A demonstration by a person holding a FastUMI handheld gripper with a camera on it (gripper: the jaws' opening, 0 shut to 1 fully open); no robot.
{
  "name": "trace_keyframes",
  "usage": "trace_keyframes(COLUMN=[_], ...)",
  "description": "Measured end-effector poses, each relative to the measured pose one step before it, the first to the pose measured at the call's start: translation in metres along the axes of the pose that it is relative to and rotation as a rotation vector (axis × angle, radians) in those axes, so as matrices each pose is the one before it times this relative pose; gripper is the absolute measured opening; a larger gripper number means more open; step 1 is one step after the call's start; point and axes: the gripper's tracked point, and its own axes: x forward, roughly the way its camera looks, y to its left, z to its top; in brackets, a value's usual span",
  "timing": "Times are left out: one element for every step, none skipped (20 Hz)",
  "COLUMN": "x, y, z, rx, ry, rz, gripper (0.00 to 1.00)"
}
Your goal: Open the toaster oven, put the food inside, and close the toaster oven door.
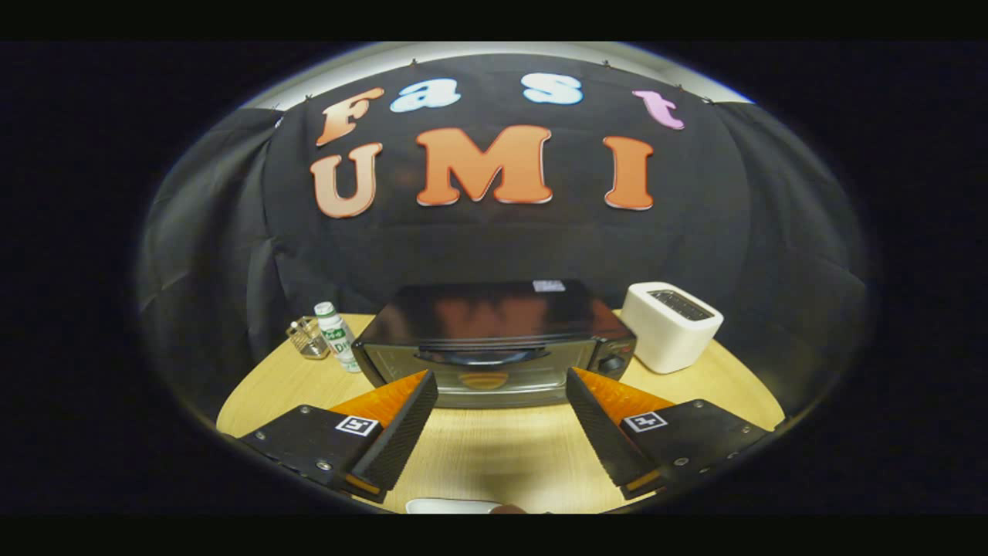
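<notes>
A dark toaster oven (494, 340) stands on the round wooden table (494, 452), just beyond my fingertips. Its glass door is closed, with a curved handle (485, 357) across the top of the front and a knob (614, 363) on the right side. Something orange shows dimly through the glass. My gripper (502, 382) is open, its two fingers spread wide and level with the oven's front, holding nothing. Below and between the fingers, the rim of a white plate (451, 506) shows at the near table edge, with a bit of brown food (509, 509) beside it.
A white slot toaster (670, 324) stands right of the oven. Left of the oven are a small white bottle with a green label (337, 337) and a small wire holder (308, 337). Black cloth wall closes off the back.
</notes>
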Motion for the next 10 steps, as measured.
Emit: trace_keyframes(x=[-0.00831, -0.00736, -0.00693, -0.00522, -0.00419, -0.00543, -0.00441, -0.00385, -0.00207, -0.00354], y=[-0.00888, -0.00914, -0.00802, -0.00819, -0.00651, -0.00698, -0.00523, -0.00439, -0.00346, -0.00474], z=[0.01330, 0.01347, 0.01302, 0.01273, 0.01298, 0.01348, 0.01390, 0.01412, 0.01426, 0.01205], rx=[-0.00187, -0.00259, -0.00392, -0.00371, -0.00444, -0.00216, -0.00280, -0.00201, -0.00596, -0.00157], ry=[-0.04033, -0.03899, -0.03654, -0.03269, -0.02712, -0.02854, -0.02899, -0.02661, -0.02264, -0.01947], rz=[-0.01325, -0.01334, -0.00956, -0.01160, -0.01102, -0.00904, -0.00488, -0.00112, -0.00174, -0.00304], gripper=[1.00, 0.99, 0.99, 0.99, 0.99, 0.99, 0.99, 0.99, 0.99, 0.99])
